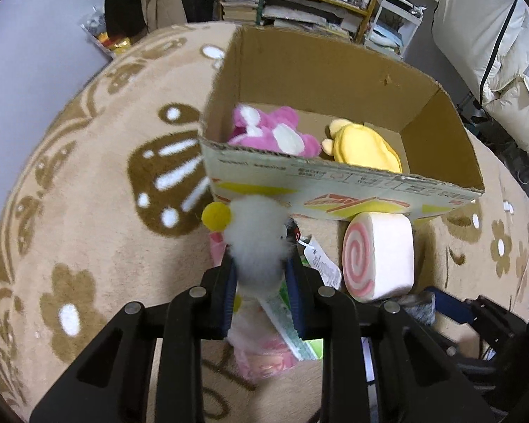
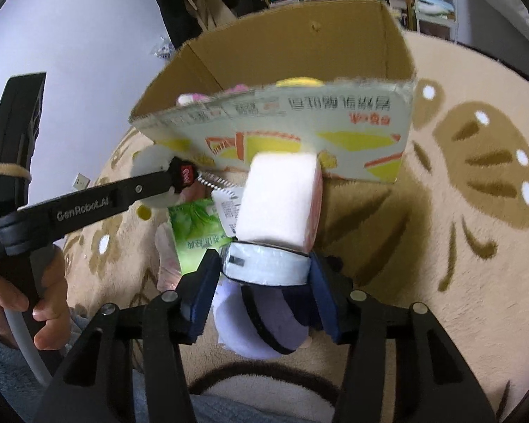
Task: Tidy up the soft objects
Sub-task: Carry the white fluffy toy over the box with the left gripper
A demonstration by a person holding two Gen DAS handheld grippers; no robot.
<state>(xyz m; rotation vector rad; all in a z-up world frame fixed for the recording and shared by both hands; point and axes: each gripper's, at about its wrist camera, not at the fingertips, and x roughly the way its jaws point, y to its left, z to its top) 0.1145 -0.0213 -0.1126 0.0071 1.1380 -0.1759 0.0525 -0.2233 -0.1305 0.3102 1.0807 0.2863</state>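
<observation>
Left hand-held gripper [image 1: 261, 275]: jaws clamped on the white fluffy toy [image 1: 257, 243], held just short of the cardboard box [image 1: 335, 190] ahead. Judged light, compressible, non-fragile; a mid-body grip suits.

Right hand-held gripper [image 2: 264, 282]: jaws partly apart, flanking a pale blue soft item [image 2: 264, 264]; firm clamping cannot be confirmed.

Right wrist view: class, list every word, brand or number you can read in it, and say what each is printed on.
"GenRobot.AI": white letters on the left gripper arm.
Red tag on the white plush toy: white lettering, too blurred to read.
Cardboard box: large Chinese print, upside down, unreadable.
Green packet: Chinese characters, blurred.
White hang tag: print too small.
</observation>
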